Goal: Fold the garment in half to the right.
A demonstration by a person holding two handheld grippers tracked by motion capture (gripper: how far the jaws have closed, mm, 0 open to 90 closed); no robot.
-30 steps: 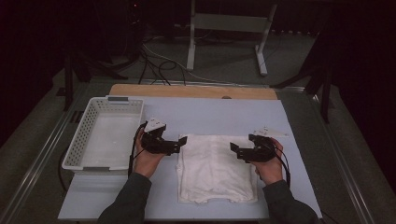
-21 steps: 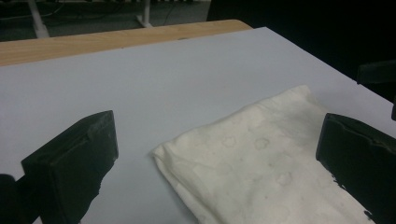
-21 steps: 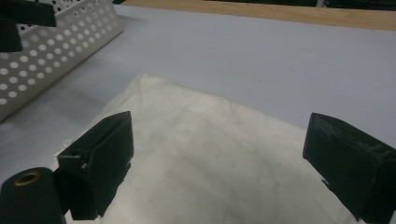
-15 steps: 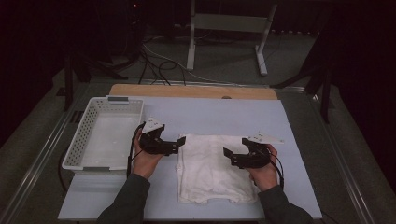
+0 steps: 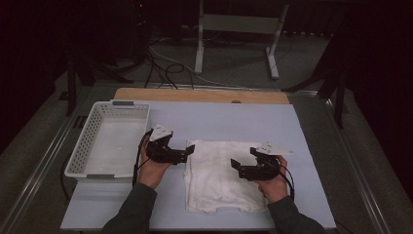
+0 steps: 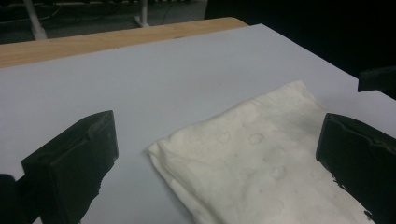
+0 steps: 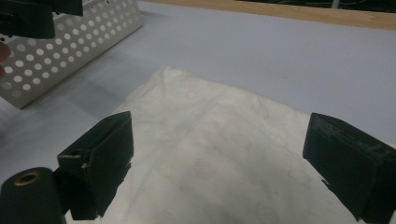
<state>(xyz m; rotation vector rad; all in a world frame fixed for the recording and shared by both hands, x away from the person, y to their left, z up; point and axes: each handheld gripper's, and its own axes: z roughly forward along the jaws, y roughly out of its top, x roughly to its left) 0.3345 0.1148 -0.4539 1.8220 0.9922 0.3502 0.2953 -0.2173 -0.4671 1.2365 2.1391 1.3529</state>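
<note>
A folded white cloth (image 5: pixel 219 178) lies flat on the pale blue table mat (image 5: pixel 234 122), near the front middle. My left gripper (image 5: pixel 189 152) hovers at the cloth's far left corner, jaws wide apart and empty; its own view has that corner of the cloth (image 6: pixel 243 158) between the jaws (image 6: pixel 219 163). My right gripper (image 5: pixel 234 168) is over the right half of the cloth, pointing left, also open with nothing held. In the right gripper view the cloth (image 7: pixel 219 154) spreads under and between the jaws (image 7: pixel 219 163).
A white perforated basket (image 5: pixel 108 140) stands empty at the left of the mat; its wall (image 7: pixel 60 42) shows in the right gripper view. A wooden strip (image 5: pixel 199 95) borders the far side. Beyond it are cables and a metal stand (image 5: pixel 238 29) on the floor.
My right gripper has moved left, from the cloth's right edge to over its right half. The left gripper has edged slightly right toward the cloth's corner. The cloth lies unchanged.
</note>
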